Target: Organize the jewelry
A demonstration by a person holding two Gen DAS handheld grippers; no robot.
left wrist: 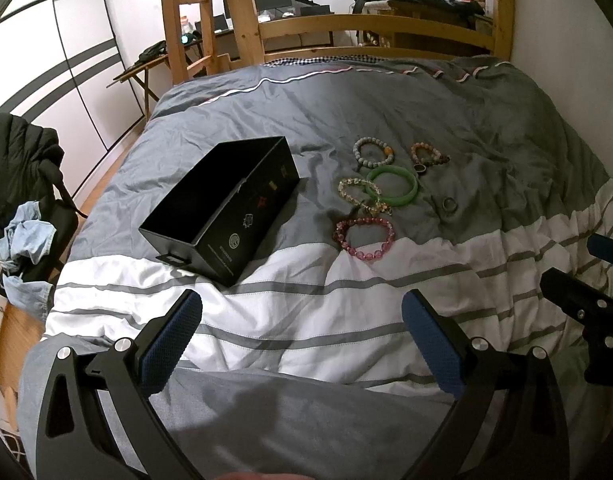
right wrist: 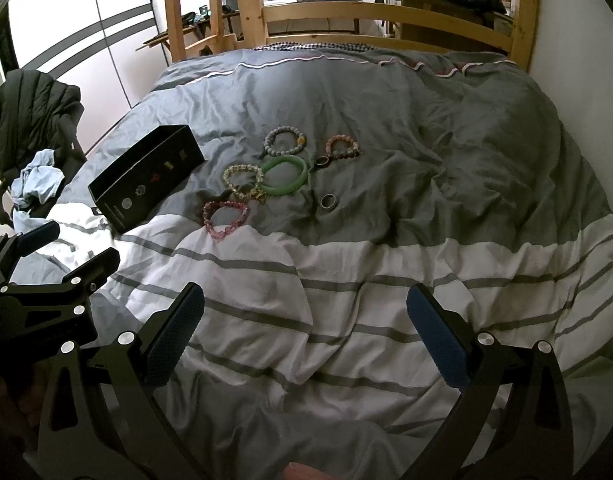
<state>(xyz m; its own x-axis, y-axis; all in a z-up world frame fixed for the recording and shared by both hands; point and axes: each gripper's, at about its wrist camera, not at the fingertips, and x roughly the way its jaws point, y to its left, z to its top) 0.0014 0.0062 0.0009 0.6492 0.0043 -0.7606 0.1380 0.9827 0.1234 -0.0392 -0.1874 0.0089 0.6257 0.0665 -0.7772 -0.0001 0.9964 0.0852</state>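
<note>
An open black box point(left wrist: 226, 204) point(right wrist: 146, 176) lies on the bed, left of the jewelry. The jewelry lies in a cluster: a green bangle point(left wrist: 392, 186) point(right wrist: 285, 176), a pink bead bracelet point(left wrist: 364, 238) point(right wrist: 225, 218), a clear yellow bead bracelet point(left wrist: 358, 192) point(right wrist: 242, 180), a grey bead bracelet point(left wrist: 372, 152) point(right wrist: 284, 142), a brown bead bracelet point(left wrist: 428, 154) point(right wrist: 342, 148) and two rings point(left wrist: 448, 203) point(right wrist: 329, 201). My left gripper point(left wrist: 302, 340) is open and empty, near the bed's front. My right gripper point(right wrist: 306, 336) is open and empty, also short of the jewelry.
The bed has a grey and white striped duvet point(left wrist: 306, 320) and a wooden headboard point(left wrist: 366, 28). A chair with a black jacket and blue clothes point(left wrist: 22, 208) stands at the left. A white wardrobe point(left wrist: 66, 60) is beyond it.
</note>
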